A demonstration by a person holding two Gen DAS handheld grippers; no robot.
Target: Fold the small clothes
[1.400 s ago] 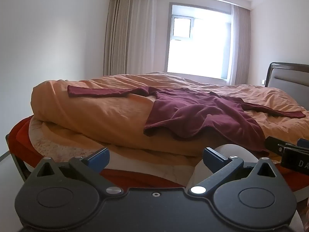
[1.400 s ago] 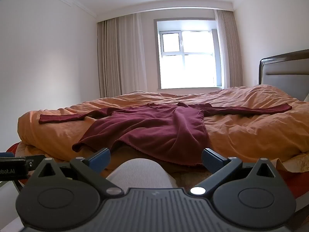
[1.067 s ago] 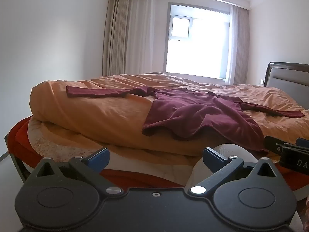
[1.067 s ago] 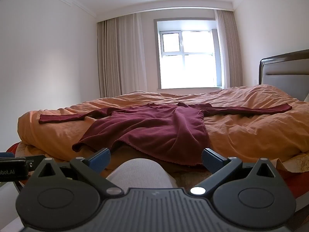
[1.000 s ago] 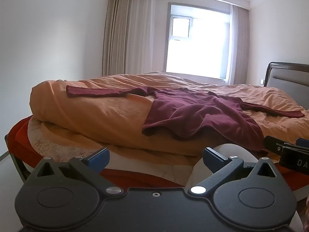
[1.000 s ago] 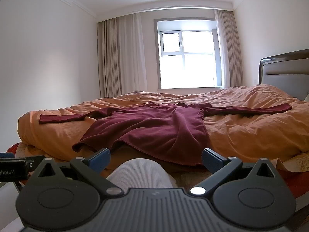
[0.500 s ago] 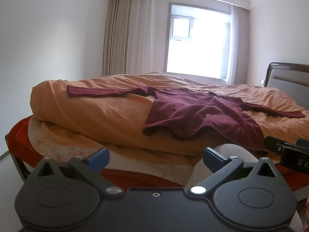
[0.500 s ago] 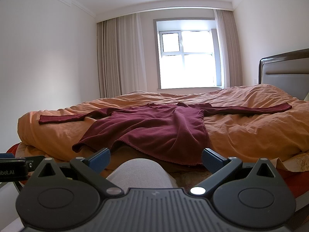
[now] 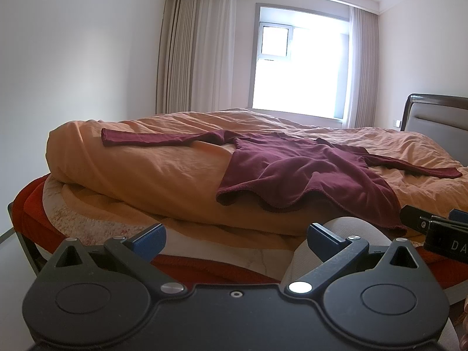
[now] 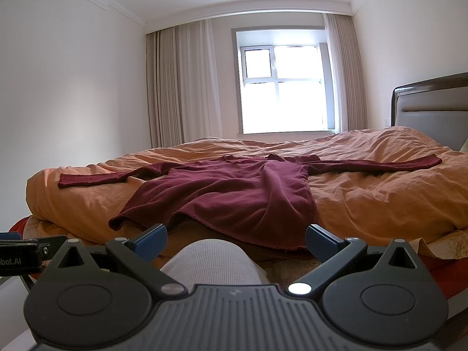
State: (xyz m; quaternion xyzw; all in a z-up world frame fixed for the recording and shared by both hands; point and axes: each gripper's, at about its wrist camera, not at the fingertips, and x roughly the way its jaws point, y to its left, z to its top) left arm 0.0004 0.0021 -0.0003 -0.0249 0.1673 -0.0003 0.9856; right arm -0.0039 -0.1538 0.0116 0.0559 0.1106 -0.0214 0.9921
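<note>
Dark red cloth makes up the long-sleeved top [image 10: 234, 193] that lies spread out on the bed. It lies flat with both sleeves stretched out to the sides. One sleeve reaches toward the foot end of the bed, and the other reaches toward the headboard [image 10: 433, 102]. The bottom hem is wavy and hangs a little over the near edge of the bed. In the left wrist view the same top [image 9: 307, 175] sits off to the right side.

Under the top is a puffy orange blanket [image 10: 380, 193] with lots of wrinkles. Below the blanket a red cover [image 9: 32, 204] shows along the edge of the bed.

The left gripper [image 9: 235, 237] is held low in front of the bed. Its two blue fingertips are spread wide apart and hold nothing. The right gripper [image 10: 235, 237] is held low as well, with its blue tips just as wide apart and nothing between them. Both are apart from the top and do not touch it. A knee in light grey trousers [image 10: 210, 263] shows between the tips of the right gripper.

Behind the bed is a bright window [image 10: 280, 87] with pale curtains [image 10: 181, 87] beside it.
</note>
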